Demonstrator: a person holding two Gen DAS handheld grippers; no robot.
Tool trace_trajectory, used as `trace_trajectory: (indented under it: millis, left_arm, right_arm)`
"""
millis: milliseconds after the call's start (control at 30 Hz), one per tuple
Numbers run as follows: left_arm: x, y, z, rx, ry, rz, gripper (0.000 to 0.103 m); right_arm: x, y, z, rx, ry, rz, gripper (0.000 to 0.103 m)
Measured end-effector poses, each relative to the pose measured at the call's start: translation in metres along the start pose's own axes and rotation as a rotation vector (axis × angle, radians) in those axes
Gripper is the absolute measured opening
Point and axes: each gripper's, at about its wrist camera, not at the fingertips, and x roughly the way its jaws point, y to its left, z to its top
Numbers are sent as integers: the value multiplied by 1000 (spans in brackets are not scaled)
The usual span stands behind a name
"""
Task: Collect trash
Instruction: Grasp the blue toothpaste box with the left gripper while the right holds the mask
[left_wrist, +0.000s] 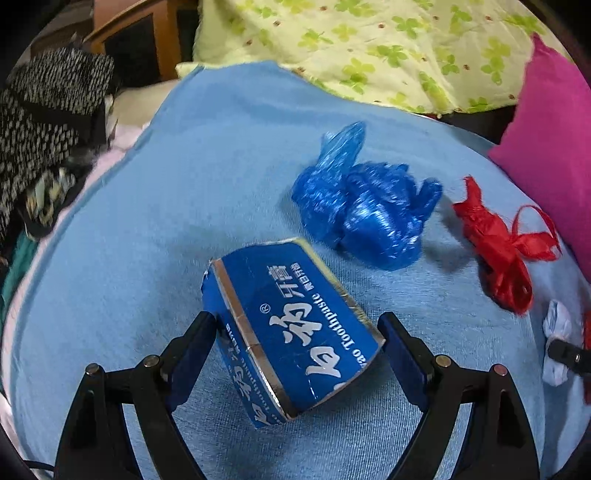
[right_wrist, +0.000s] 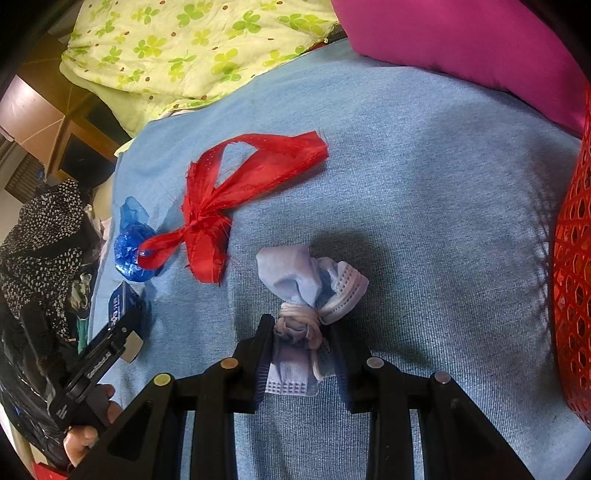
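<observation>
My left gripper (left_wrist: 297, 325) is shut on a blue toothpaste box (left_wrist: 288, 325), held tilted just above the blue blanket (left_wrist: 207, 177). Beyond it lie a crumpled blue plastic bag (left_wrist: 362, 203) and a red ribbon (left_wrist: 498, 243). My right gripper (right_wrist: 301, 328) is shut on a knotted blue face mask (right_wrist: 306, 295), which rests on the blanket (right_wrist: 424, 184). The red ribbon (right_wrist: 229, 199) lies to its upper left, with the blue bag (right_wrist: 129, 247) and the box (right_wrist: 123, 299) in the left gripper (right_wrist: 110, 339) further left. The mask (left_wrist: 556, 339) shows at the left view's right edge.
A red mesh basket (right_wrist: 574, 277) stands at the right edge. A magenta pillow (right_wrist: 461, 40) and a green floral quilt (right_wrist: 184, 48) lie at the back. Dark speckled clothing (right_wrist: 40, 240) is piled at the left, by a wooden cabinet (left_wrist: 129, 40).
</observation>
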Motion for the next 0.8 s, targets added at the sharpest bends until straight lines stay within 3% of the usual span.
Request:
trace_trajectory:
  millis: [267, 467, 800]
  left_arm:
    - [5, 18, -2, -94, 43, -63, 89]
    - [-4, 37, -8, -107, 64, -109, 89]
    - [-22, 81, -19, -81, 67, -82, 89]
  right_arm:
    - [0, 1, 0, 0, -2, -9, 34]
    - [1, 3, 1, 7, -4, -19, 34]
    - [3, 2, 1, -2, -6, -9, 34]
